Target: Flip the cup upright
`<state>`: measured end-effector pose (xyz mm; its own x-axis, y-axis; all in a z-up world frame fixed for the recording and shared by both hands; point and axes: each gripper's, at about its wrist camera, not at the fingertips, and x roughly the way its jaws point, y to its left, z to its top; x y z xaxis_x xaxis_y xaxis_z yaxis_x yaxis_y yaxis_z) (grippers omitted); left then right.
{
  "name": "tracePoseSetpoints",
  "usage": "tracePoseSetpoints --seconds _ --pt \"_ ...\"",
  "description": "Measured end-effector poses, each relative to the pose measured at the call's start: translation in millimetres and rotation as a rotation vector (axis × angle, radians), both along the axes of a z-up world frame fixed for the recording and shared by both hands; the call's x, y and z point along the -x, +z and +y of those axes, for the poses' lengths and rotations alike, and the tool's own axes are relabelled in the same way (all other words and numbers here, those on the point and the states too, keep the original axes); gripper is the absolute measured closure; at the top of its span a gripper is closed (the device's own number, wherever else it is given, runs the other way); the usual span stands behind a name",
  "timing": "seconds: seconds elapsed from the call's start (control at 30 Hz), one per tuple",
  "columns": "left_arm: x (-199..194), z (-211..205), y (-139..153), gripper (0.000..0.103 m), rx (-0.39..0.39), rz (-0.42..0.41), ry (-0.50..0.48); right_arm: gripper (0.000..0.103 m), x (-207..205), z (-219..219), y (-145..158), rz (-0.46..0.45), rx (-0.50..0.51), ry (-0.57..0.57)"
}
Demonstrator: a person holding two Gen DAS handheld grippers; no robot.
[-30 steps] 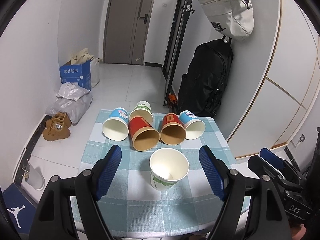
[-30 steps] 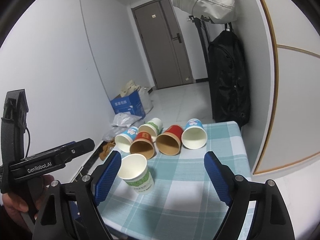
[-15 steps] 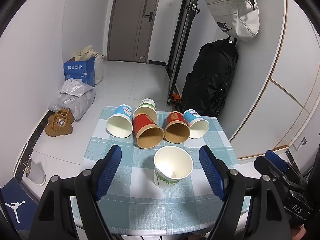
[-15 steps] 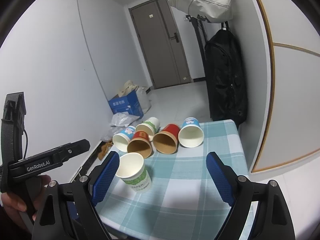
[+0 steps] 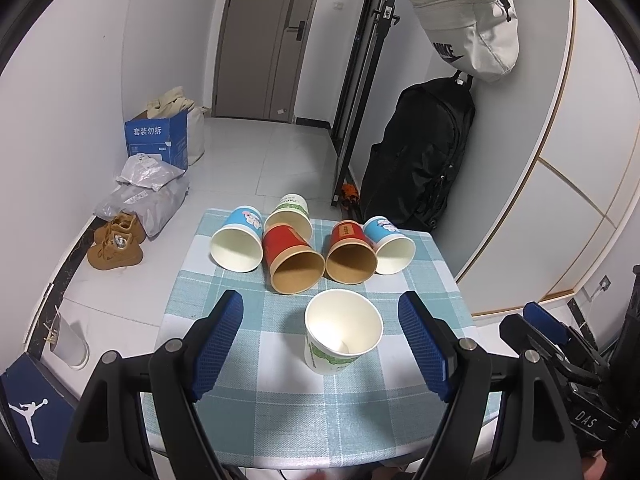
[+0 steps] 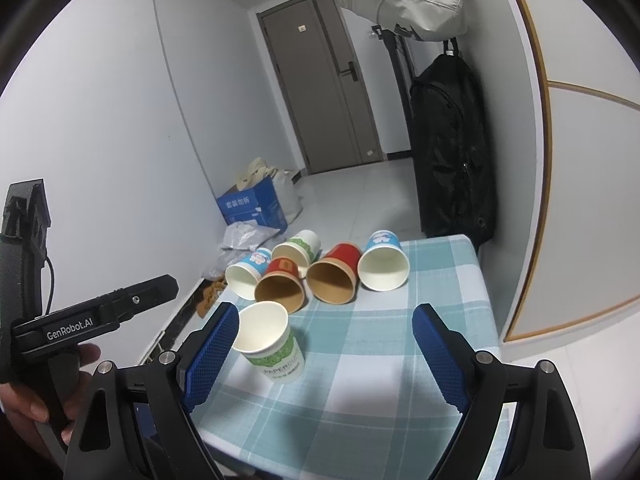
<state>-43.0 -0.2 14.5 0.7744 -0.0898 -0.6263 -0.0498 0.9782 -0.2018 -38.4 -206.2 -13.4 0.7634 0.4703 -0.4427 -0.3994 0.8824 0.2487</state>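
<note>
A white cup with a green pattern stands upright on the checked tablecloth. Behind it several cups lie on their sides with mouths toward me: a blue one, a green-white one, two red ones and another blue one. My left gripper is open and empty, held back above the near part of the table, the upright cup between its fingers' line of sight. My right gripper is open and empty, to the right of the upright cup.
The table is small, with its edges close on all sides. A black backpack and a white bag hang on the wall at right. A blue box, bags and brown shoes lie on the floor at left.
Both grippers have drawn back and up a little from the table; the cups look smaller and lower in view. The cups have not moved.
</note>
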Motion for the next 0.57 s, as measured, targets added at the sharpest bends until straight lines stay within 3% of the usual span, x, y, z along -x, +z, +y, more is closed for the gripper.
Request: tracePoseSetpoints --seconds 0.27,0.57 --pt "3.5 -5.8 1.9 0.027 -0.024 -0.012 -0.018 0.014 0.0 0.2 -0.6 0.008 0.003 0.000" --pt "5.0 -4.1 5.1 0.027 0.002 -0.038 -0.028 0.014 -1.7 0.6 -3.2 0.012 0.008 -0.001"
